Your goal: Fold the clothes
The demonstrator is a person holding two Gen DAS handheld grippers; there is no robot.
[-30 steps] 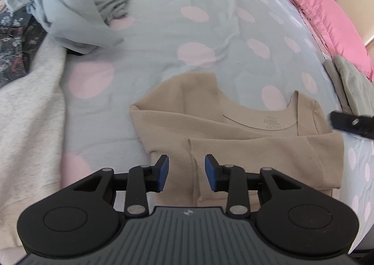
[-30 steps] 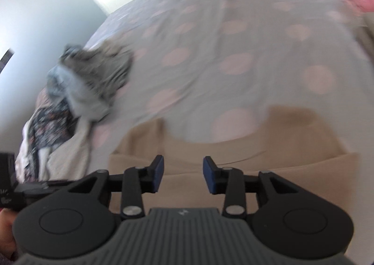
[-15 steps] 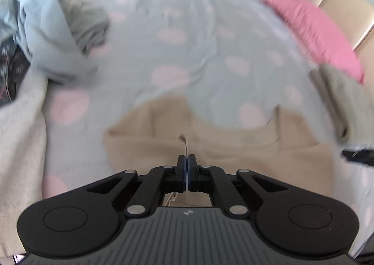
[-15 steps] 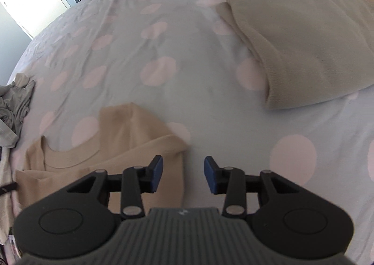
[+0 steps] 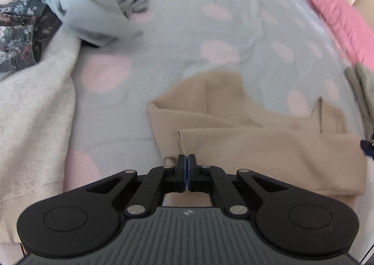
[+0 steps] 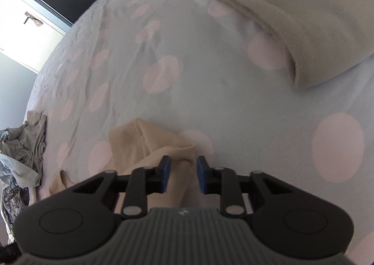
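A tan knit top (image 5: 257,148) lies on the dotted bedsheet (image 5: 210,19), with one sleeve folded across its body. My left gripper (image 5: 186,164) is shut on the fabric at that sleeve's cuff edge, near the top's left side. In the right wrist view, the top's far corner (image 6: 145,143) bunches up at my right gripper (image 6: 182,175). Its jaws are closing with a fold of tan fabric between them. A gap still shows beside the right pad. A bit of the right gripper (image 5: 367,145) shows at the edge of the left wrist view.
A heap of unfolded clothes sits at the left: a light blue garment (image 5: 93,3), a grey one (image 5: 131,1), a dark floral one (image 5: 16,31) and an off-white sweatshirt (image 5: 30,101). A pink pillow (image 5: 339,19) and a folded beige fleece (image 6: 292,8) lie to the right.
My left gripper went from open over the sleeve edge to shut on it. My right gripper swung across to the top's other corner, dropped, and its jaws narrowed around the fabric.
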